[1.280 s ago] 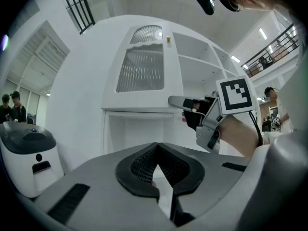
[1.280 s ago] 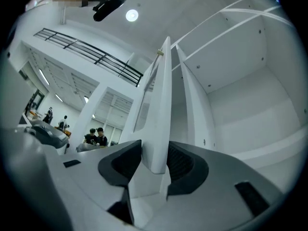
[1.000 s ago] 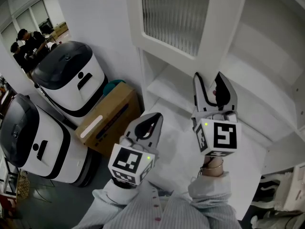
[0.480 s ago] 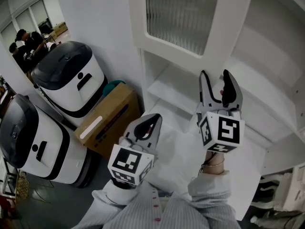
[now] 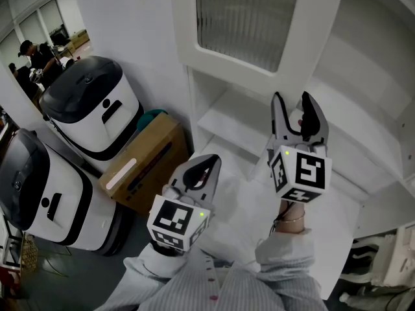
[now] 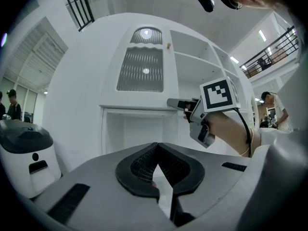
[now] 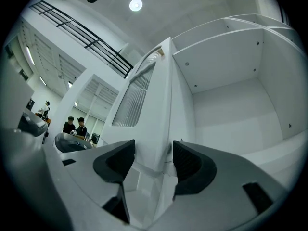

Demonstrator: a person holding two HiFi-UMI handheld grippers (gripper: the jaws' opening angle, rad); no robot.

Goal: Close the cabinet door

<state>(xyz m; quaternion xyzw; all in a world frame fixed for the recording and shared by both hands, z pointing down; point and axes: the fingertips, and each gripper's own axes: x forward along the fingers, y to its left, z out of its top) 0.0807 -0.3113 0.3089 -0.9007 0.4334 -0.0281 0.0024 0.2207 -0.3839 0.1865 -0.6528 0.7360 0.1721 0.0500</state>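
The white cabinet door with a ribbed glass panel stands swung out from the cabinet. My right gripper is just below the door's lower free corner, open. In the right gripper view the door's edge runs between the spread jaws of the right gripper, with a gap at the right pad. My left gripper hangs lower and to the left, shut with nothing in it. The left gripper view shows the left gripper, the door and the right gripper at the door's bottom rail.
Two white machines with dark domed lids and a cardboard box stand left of the cabinet. People stand far back left. Bare white shelves fill the cabinet's inside.
The right gripper's jaws have spread wider around the door's edge, and the gripper has shifted a little to the right. The left gripper has stayed where it was.
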